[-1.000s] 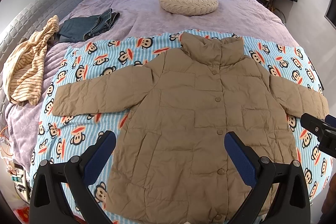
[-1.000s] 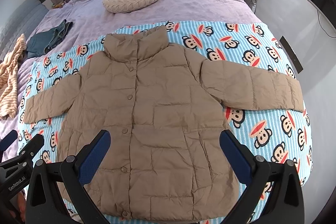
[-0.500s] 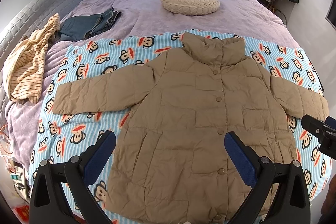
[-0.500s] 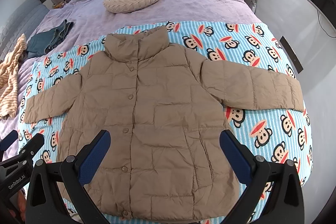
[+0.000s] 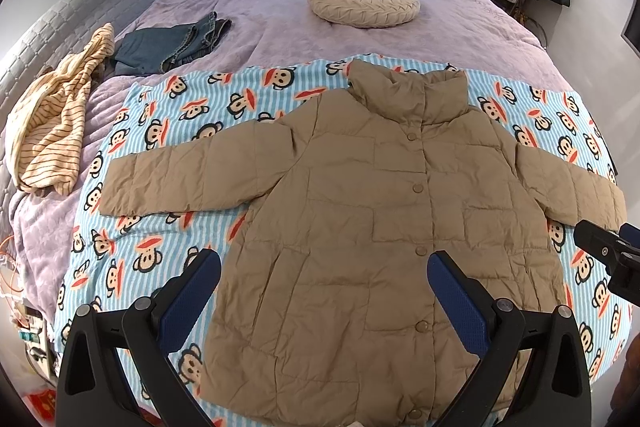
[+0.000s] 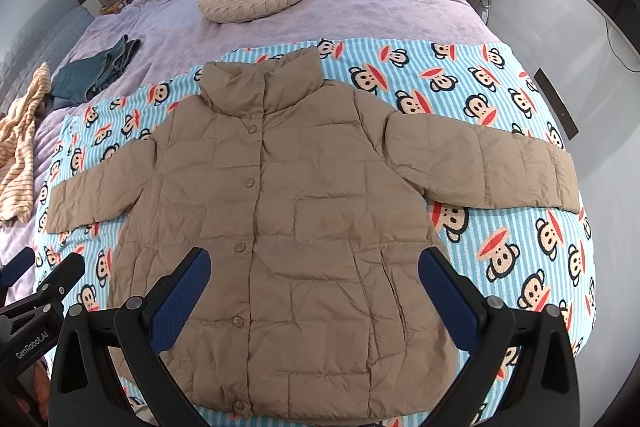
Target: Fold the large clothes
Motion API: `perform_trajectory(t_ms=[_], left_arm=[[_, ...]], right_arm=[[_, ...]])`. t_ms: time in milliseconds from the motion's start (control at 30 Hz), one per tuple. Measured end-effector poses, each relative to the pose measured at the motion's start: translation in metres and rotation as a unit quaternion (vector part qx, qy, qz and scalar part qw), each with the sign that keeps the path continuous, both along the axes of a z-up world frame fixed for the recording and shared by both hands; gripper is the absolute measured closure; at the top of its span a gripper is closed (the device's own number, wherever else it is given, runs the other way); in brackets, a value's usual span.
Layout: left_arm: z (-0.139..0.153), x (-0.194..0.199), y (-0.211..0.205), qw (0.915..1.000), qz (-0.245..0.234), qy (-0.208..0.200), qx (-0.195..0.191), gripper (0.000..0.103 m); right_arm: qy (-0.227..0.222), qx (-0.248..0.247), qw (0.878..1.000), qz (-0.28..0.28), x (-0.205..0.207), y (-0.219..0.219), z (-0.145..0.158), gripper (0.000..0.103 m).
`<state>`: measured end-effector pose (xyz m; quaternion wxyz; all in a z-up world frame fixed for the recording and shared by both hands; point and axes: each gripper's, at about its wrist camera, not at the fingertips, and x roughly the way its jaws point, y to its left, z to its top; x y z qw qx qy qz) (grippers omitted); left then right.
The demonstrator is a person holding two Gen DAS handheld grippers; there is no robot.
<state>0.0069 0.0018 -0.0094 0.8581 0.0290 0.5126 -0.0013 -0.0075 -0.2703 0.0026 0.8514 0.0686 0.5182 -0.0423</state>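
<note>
You hold both tools above the near edge of the bed, and both are spread wide with nothing between the fingers. The left gripper (image 5: 324, 291) hangs over the lower left part of the tan puffer jacket (image 5: 380, 227), and the right gripper (image 6: 316, 287) hangs over its lower middle; neither one touches the cloth. In the left wrist view you see the tip of the right tool at the right edge, near the cuff of one sleeve.

The jacket lies flat, front side up, buttons closed, collar pointing away from you toward the window. Both sleeves are stretched out to the sides. It rests on a blue striped blanket with monkey faces (image 5: 168, 131), which covers the near half of the purple bedspread (image 6: 380, 11).

Farther on the bed there is a round cream cushion (image 5: 363, 5). At the left side a pair of folded jeans (image 5: 172, 45) lies beside a crumpled striped yellow garment (image 5: 52, 123).
</note>
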Motion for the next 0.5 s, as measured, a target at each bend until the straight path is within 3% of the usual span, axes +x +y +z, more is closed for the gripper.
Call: perform_trajectory(t_ms=[500], left_arm=[[-0.0002, -0.0001, 0.0004, 1.0000, 0.001, 0.001, -0.001, 0.000]], right_arm=[[0.000, 0.004, 1.000, 0.001, -0.0006, -0.0003, 0.0003, 0.000]])
